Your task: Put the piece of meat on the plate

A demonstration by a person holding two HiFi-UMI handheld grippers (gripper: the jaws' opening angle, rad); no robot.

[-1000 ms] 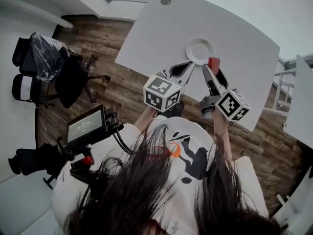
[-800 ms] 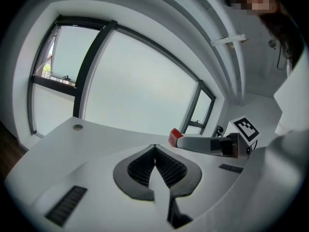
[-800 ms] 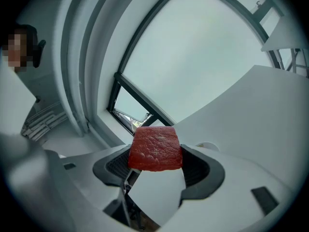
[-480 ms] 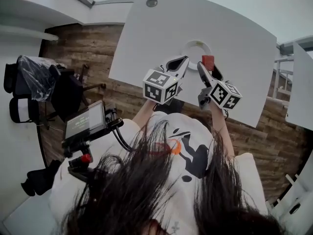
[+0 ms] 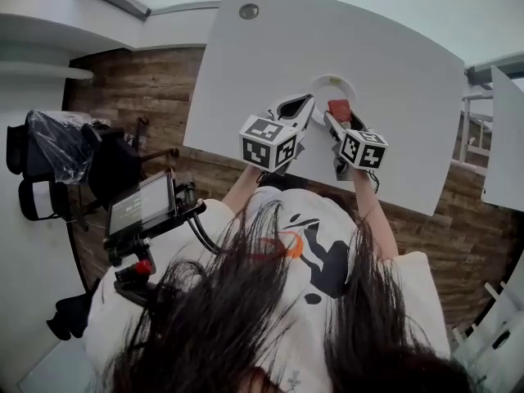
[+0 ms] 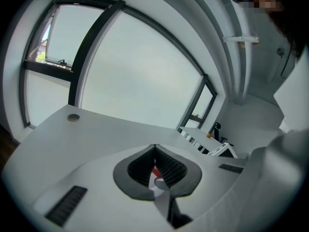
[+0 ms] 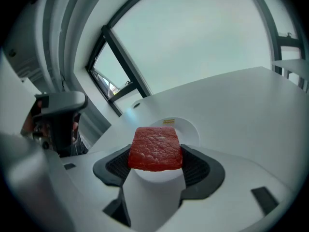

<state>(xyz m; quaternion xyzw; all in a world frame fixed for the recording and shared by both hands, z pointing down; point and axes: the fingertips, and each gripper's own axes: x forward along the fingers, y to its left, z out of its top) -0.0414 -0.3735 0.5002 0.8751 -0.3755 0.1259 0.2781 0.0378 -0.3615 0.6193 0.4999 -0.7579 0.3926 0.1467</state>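
No lettering can be read: the yellow label [image 7: 168,122] on the far rim of the plate [image 7: 190,129] and the lines on the monitor [image 5: 141,204] at left are too small.

head view: sits on the person's head and looks steeply down past the hair [image 5: 246,318] onto the white table [image 5: 393,47]. It's the farthest, widest shot, with the table up at 12 o'clock.
left gripper view: rides the left gripper [image 5: 304,101], low over the tabletop, looking along its own jaws toward the windows [image 6: 140,71]. The jaws sit super close at 6 o'clock.
right gripper view: rides the right gripper [image 5: 338,115] at the same low angle, with the piece of meat [image 7: 155,148] right up close and the plate [image 7: 186,127] just behind it.
shared: all three catch the tabletop. The head and left gripper views both get the round cap [image 5: 248,11], and the head and right gripper views both get the meat and plate.
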